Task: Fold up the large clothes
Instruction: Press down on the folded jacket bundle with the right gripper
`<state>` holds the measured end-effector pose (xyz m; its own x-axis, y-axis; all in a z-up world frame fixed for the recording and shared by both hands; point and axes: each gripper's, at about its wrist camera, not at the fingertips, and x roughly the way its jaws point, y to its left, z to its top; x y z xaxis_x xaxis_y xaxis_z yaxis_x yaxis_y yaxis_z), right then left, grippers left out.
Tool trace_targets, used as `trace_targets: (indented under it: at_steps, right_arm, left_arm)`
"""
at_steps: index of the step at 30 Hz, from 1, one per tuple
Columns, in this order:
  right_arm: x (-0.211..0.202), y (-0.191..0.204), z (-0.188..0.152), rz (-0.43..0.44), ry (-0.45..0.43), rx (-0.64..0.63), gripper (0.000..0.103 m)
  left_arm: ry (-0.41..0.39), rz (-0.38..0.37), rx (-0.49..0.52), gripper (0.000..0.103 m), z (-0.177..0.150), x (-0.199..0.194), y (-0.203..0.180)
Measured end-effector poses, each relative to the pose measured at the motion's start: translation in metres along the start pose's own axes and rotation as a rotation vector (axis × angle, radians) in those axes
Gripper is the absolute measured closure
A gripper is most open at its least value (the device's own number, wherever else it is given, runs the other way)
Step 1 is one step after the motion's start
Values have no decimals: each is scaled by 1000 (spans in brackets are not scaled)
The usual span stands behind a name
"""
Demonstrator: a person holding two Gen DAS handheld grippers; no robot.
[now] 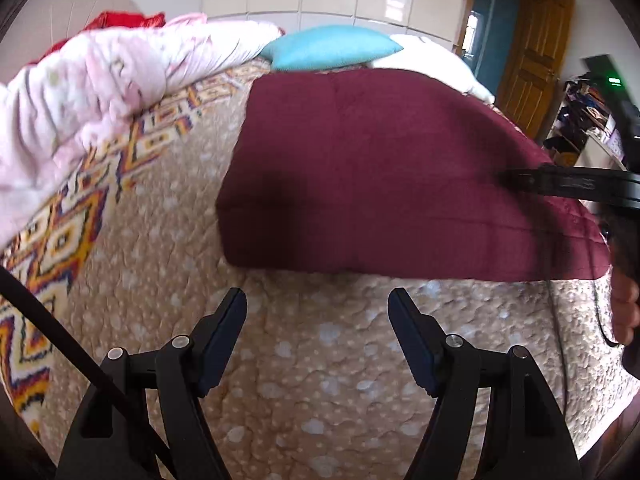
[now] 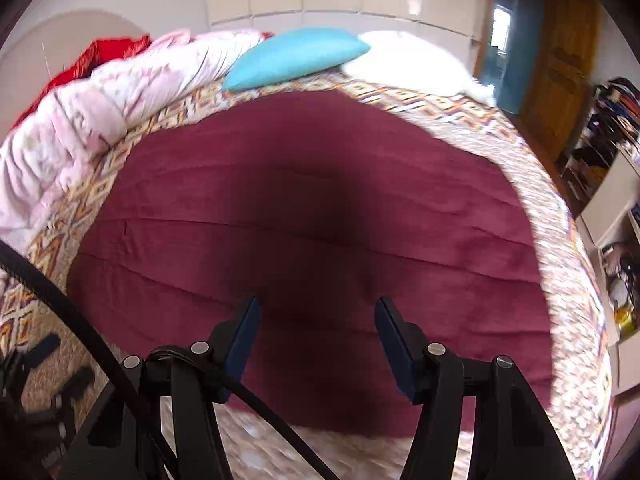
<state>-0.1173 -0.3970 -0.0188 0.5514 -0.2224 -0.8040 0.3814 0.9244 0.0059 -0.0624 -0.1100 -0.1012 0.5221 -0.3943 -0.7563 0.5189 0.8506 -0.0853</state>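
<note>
A large maroon cloth (image 1: 380,168) lies folded flat on the patterned bedspread (image 1: 168,240). In the left wrist view my left gripper (image 1: 317,300) is open over bare bedspread, just short of the cloth's near left corner, with nothing between its fingers. My right gripper (image 1: 560,184) reaches in from the right over the cloth's right side, with a hand (image 1: 624,304) behind it. In the right wrist view the maroon cloth (image 2: 304,216) fills the middle. There my right gripper (image 2: 317,308) hangs open above the cloth's near edge and holds nothing.
A bunched pink quilt (image 1: 92,92) lies along the bed's left side with red fabric (image 1: 128,20) behind it. At the far end are a teal pillow (image 1: 332,48) and a white pillow (image 2: 416,60). A wooden door (image 1: 536,56) and cluttered shelves (image 2: 600,140) stand at the right.
</note>
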Motion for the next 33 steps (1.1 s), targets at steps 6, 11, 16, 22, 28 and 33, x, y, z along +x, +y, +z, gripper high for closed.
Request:
trace_targets:
  at_steps: [6,11,16,22,28,33]
  right_arm:
    - [38,14,7,-40,98,21,42]
    - [-8,36,35,54,-72,44,44]
    - [39,76,73,26,-35,-18,44]
    - [78,115,81,-105,-2,-116,31]
    - [50,142,96,7,-86,-109,36]
    - [101,188,88,-78,3,-244,41]
  left_arm:
    - [41,-17,-77,31,-4,14,35]
    - [66,-33,-134,31,-2,26,56]
    - [82,-15,-141,31,-3,39,64]
    - [82,-13,-136,31,-4,41,64]
    - [82,-5,-127,28,-5,43,62]
    - [81,-7,-126,27,-5,44,62]
